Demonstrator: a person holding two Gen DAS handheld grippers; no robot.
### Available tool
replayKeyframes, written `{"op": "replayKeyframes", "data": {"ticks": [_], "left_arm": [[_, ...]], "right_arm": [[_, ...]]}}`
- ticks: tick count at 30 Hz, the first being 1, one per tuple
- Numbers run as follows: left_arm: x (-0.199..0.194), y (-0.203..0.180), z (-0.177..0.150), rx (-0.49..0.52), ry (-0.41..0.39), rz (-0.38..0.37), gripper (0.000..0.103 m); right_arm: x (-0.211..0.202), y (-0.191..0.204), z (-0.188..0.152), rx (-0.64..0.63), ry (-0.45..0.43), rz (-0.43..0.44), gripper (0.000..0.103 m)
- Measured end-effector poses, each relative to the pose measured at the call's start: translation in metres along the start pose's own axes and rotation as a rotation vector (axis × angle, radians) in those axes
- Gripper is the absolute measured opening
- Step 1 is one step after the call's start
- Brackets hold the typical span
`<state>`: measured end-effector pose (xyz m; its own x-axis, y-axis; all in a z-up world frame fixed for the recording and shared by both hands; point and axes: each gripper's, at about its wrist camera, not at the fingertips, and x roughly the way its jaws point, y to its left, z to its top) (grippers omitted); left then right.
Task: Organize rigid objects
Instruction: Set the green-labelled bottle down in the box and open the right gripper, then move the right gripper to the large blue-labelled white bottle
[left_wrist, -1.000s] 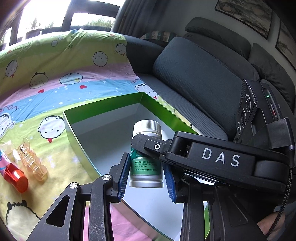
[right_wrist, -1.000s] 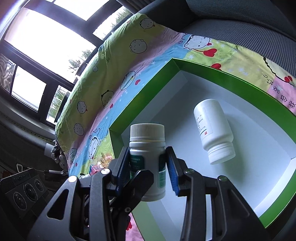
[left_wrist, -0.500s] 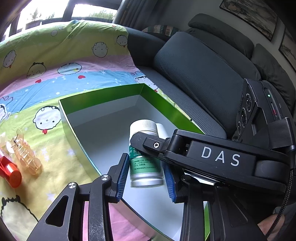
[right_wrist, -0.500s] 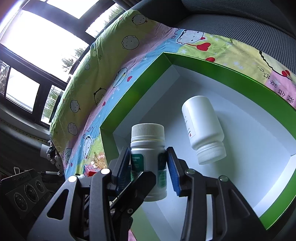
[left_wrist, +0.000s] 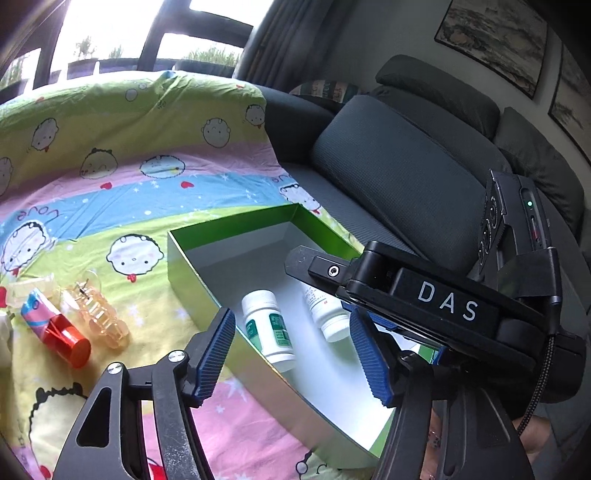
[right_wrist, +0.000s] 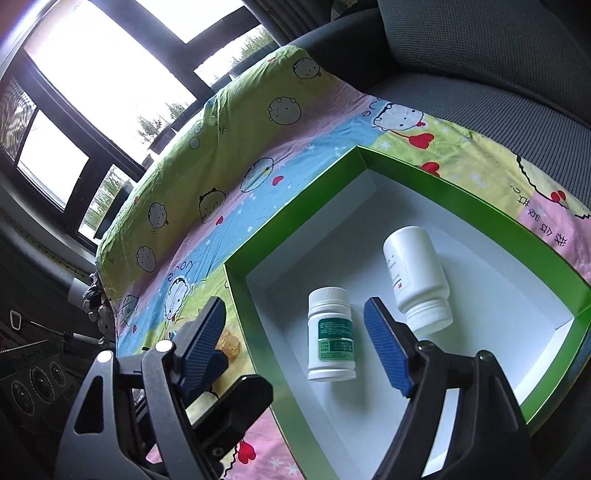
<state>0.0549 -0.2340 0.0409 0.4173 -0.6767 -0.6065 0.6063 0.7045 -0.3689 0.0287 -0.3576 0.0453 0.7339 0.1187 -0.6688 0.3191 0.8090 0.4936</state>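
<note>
A white pill bottle with a green label lies on the white floor of the green-walled box. Beside it lies a plain white bottle. My left gripper hangs above the box's near wall, its jaws opening. The labelled bottle shows between its blue pads but lies lower, untouched. My right gripper hovers over the box too, its jaws opening wide with no pad on the bottle. The right gripper's black housing crosses the left wrist view.
The box sits on a cartoon-print sheet spread over a grey sofa. Left of the box lie a red-capped tube and a clear plastic clip. A hand shows at the lower right. Windows stand behind.
Both grippers were shut on the green-labelled bottle above the box. Both have opened and lifted slightly, and the bottle now lies on the box floor next to the white one.
</note>
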Motion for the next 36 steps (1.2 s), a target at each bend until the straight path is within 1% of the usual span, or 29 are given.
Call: {"op": "replayKeyframes", "data": {"ticks": [1, 4, 9, 15, 20, 23, 29, 32, 36], "left_arm": [[-0.008, 0.003, 0.0, -0.003, -0.014, 0.007, 0.071], [-0.028, 0.015, 0.001, -0.018, -0.054, 0.056, 0.073], [-0.058, 0.044, -0.005, -0.053, -0.11, 0.189, 0.074], [-0.088, 0.092, -0.021, -0.142, -0.117, 0.295, 0.074], [-0.11, 0.133, -0.034, -0.189, -0.108, 0.418, 0.074], [-0.122, 0.157, -0.044, -0.235, -0.116, 0.466, 0.074], [-0.141, 0.199, -0.066, -0.349, -0.145, 0.493, 0.074], [-0.147, 0.212, -0.074, -0.388, -0.157, 0.51, 0.074], [-0.149, 0.229, -0.085, -0.428, -0.153, 0.508, 0.074]], "right_arm": [[-0.001, 0.004, 0.0, -0.013, -0.007, 0.006, 0.082], [-0.004, 0.014, -0.002, -0.047, -0.022, 0.021, 0.086], [-0.002, 0.035, -0.009, -0.113, -0.029, 0.022, 0.089], [0.009, 0.055, -0.019, -0.183, -0.004, 0.013, 0.091], [0.019, 0.071, -0.029, -0.238, 0.018, 0.001, 0.093], [0.024, 0.082, -0.038, -0.272, 0.031, -0.01, 0.094], [0.036, 0.102, -0.055, -0.345, 0.057, -0.02, 0.094], [0.041, 0.112, -0.063, -0.379, 0.063, -0.013, 0.094], [0.052, 0.126, -0.074, -0.405, 0.091, 0.005, 0.094]]}}
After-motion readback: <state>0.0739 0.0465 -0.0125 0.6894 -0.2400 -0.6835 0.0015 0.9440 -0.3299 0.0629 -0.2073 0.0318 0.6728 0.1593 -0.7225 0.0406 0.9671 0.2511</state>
